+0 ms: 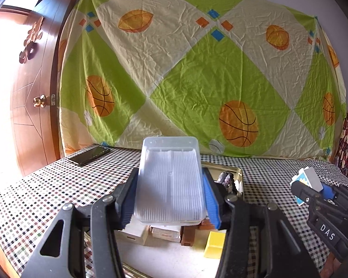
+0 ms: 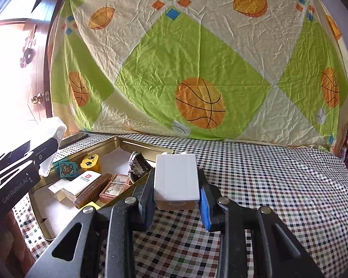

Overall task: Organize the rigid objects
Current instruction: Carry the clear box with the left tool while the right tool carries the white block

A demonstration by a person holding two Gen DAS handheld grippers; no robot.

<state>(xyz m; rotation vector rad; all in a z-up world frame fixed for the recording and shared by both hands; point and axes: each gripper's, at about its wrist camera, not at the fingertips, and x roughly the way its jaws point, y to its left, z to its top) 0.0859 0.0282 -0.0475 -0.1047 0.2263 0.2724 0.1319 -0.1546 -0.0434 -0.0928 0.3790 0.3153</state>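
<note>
Left gripper (image 1: 170,195) clamped on translucent ribbed plastic lid (image 1: 170,180), above gold metal tray (image 2: 136,144); right gripper (image 2: 176,200) pinching white plastic block (image 2: 176,177), tray at 10 o'clock, likely next drop-off.

A room in a home: a wooden door (image 1: 32,88) with a brass knob (image 1: 40,101), a basketball-print bedsheet (image 1: 188,74) hung as a backdrop, and a checked tablecloth (image 2: 266,185) over the table.
</note>
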